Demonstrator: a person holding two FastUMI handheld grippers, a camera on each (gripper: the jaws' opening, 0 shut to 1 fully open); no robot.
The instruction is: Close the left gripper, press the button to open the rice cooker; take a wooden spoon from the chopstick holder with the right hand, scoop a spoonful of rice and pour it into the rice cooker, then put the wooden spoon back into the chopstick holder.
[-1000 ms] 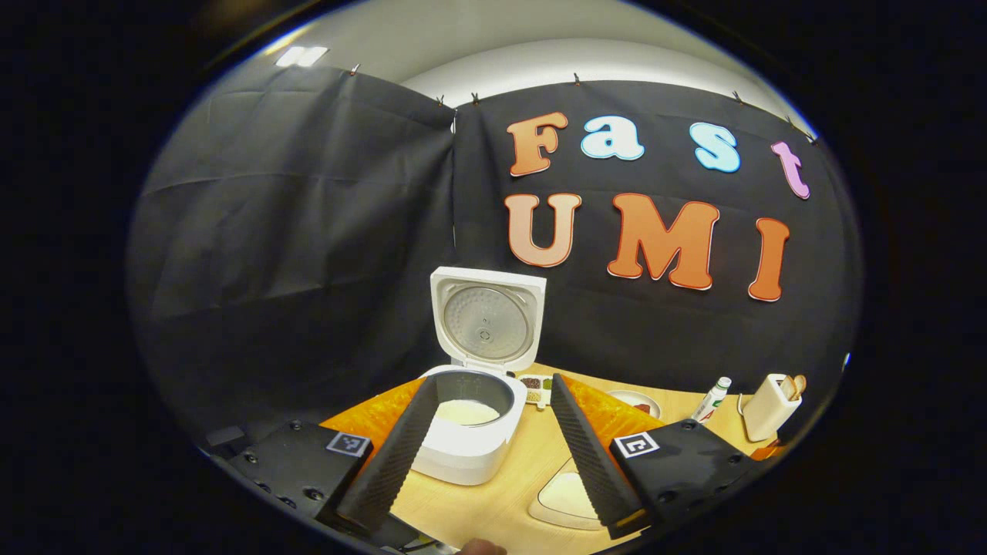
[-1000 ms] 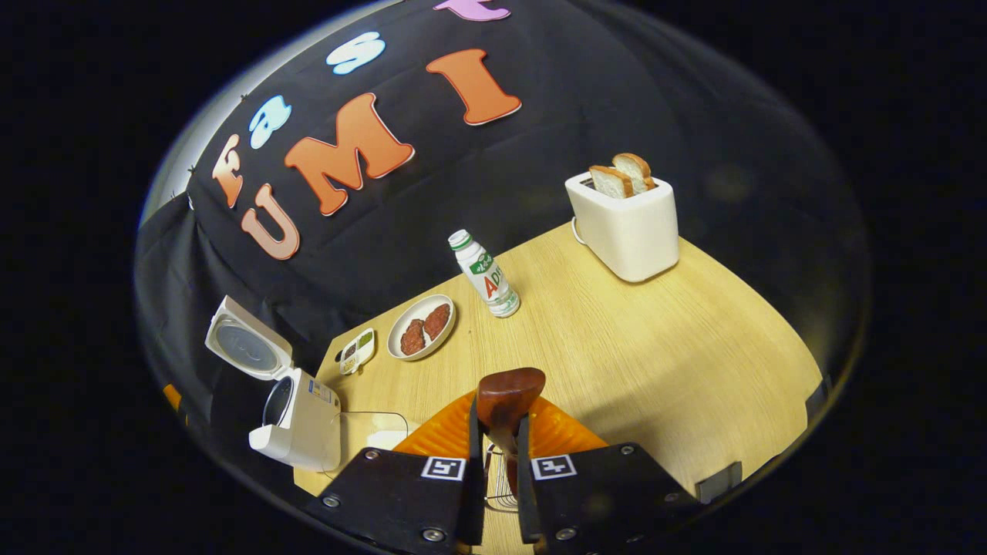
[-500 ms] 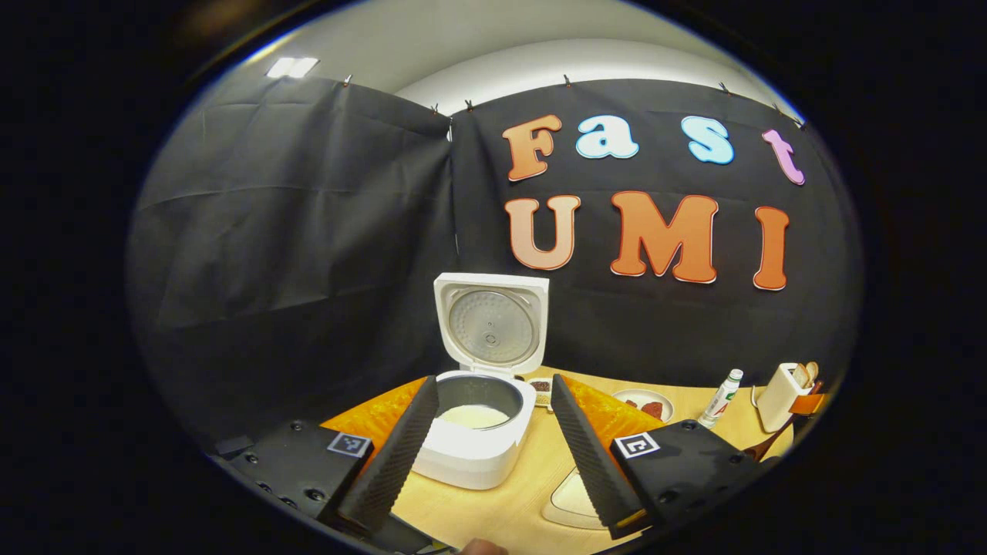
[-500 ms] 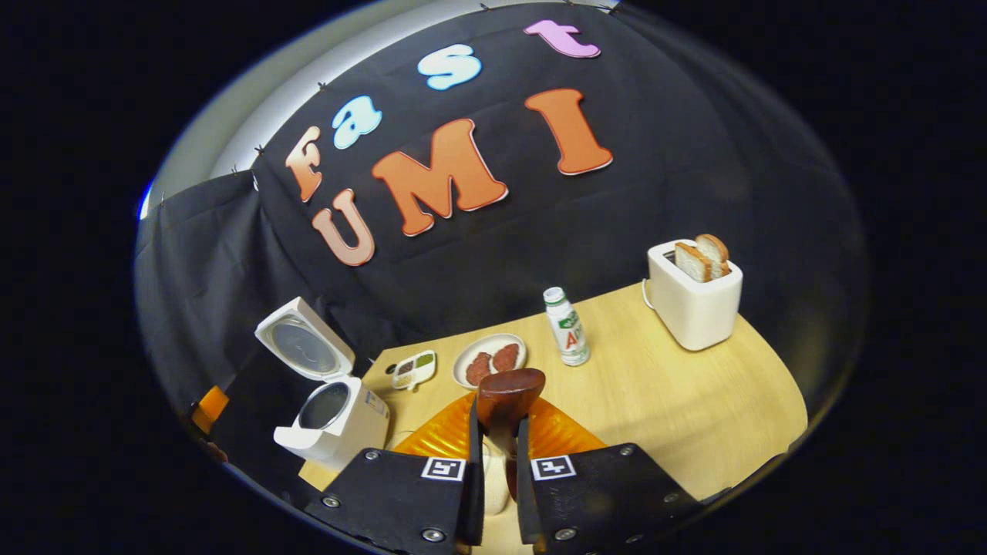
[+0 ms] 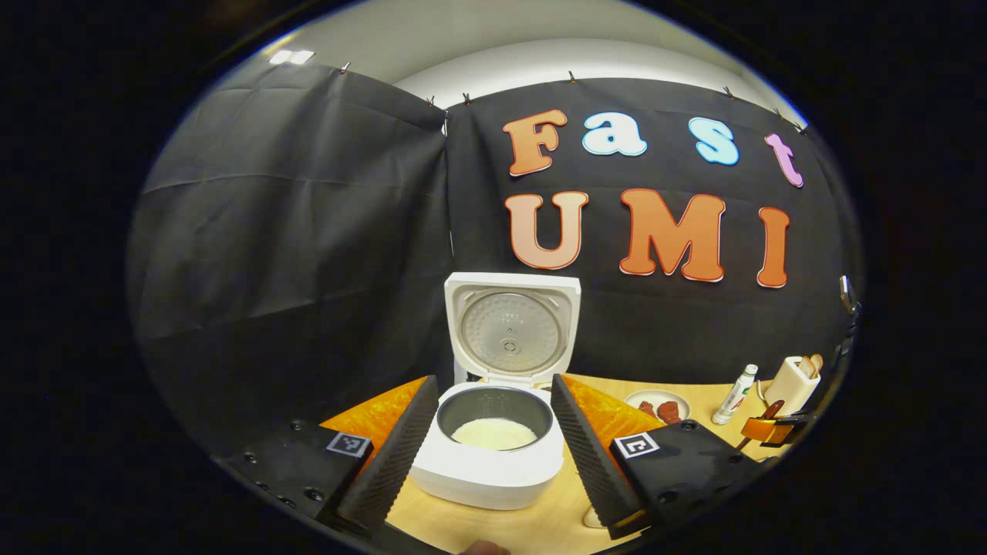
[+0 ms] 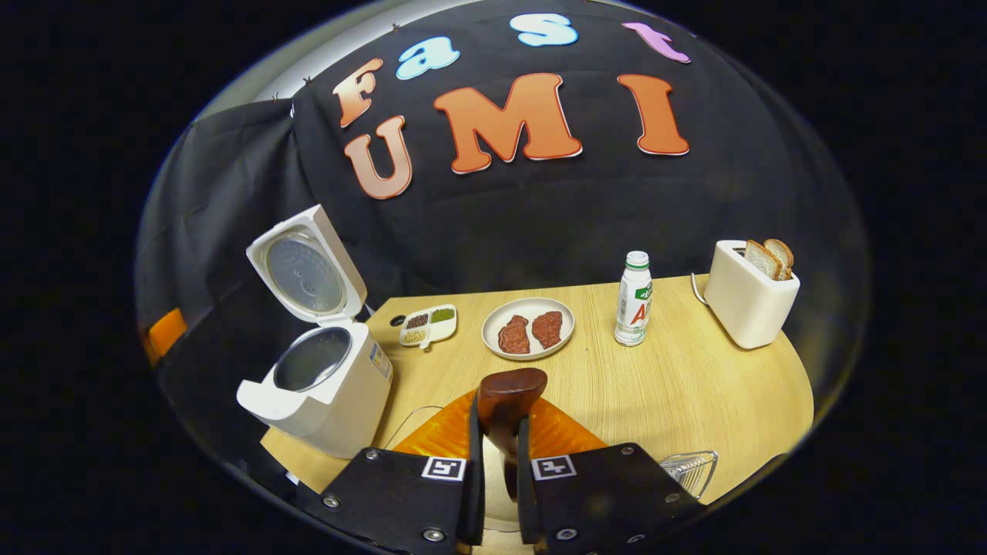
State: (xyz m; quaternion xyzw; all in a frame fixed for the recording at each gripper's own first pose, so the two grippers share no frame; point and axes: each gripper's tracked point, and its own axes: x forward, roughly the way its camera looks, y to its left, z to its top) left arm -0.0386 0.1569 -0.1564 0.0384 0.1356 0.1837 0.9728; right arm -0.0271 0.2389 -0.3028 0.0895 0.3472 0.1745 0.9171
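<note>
Both fingers of the right claw [image 6: 494, 432] pinch the wooden spoon [image 6: 506, 401], handle hidden; left claw [image 5: 493, 439] gapes empty.

A staged kitchen booth: rice cooker [image 6: 324, 378], toaster [image 6: 749, 302] and plated food [image 6: 529, 329] on a wooden table [image 6: 694, 393].

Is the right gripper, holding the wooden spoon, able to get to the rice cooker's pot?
Probably yes: the rice cooker lid stands open, and bare table lies between it and the right gripper holding the wooden spoon.

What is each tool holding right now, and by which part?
The right tool grips the wooden spoon just below its bowl. The left tool holds nothing.
</note>
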